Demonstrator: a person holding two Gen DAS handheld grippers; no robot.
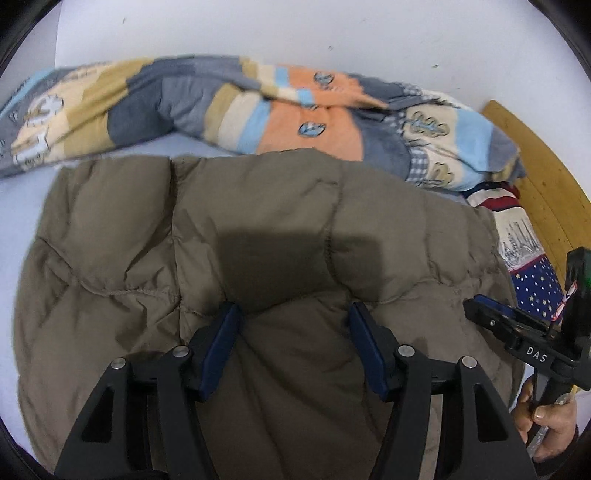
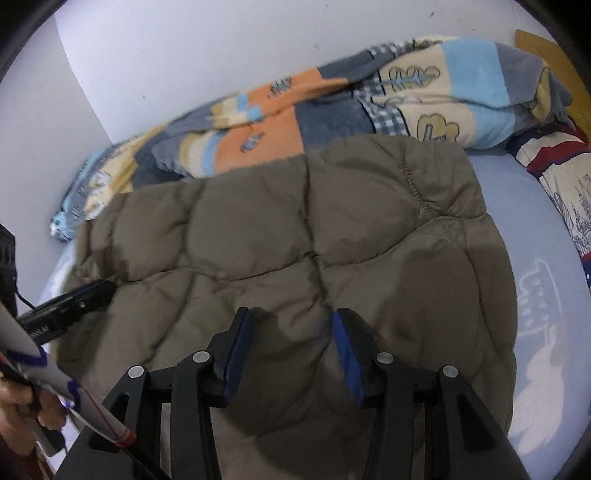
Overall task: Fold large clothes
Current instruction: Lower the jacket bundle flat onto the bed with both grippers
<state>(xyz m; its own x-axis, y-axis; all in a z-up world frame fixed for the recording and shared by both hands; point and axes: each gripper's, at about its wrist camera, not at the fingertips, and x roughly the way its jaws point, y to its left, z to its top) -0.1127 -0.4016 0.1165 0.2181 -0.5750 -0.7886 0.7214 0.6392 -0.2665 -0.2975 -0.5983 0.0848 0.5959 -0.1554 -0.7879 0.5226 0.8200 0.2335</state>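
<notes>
Left wrist view: near hem of olive quilted jacket (image 1: 258, 236) cut off behind left tool (image 1: 291, 314); right tool (image 1: 491, 314) partly out of frame. Jacket flat on pale blue bed sheet (image 2: 532, 229), patchwork blanket (image 2: 332, 110) beyond, against white wall (image 2: 203, 55). Both tools spread wide above jacket, holding nothing.

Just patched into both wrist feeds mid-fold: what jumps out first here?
The big olive-brown quilted jacket fills the middle of both views, spread on the pale blue bed sheet. Both the left gripper and the right gripper are over its near part, jaws open, holding nothing. Behind it, along the white wall, lies a bright patchwork blanket.
</notes>
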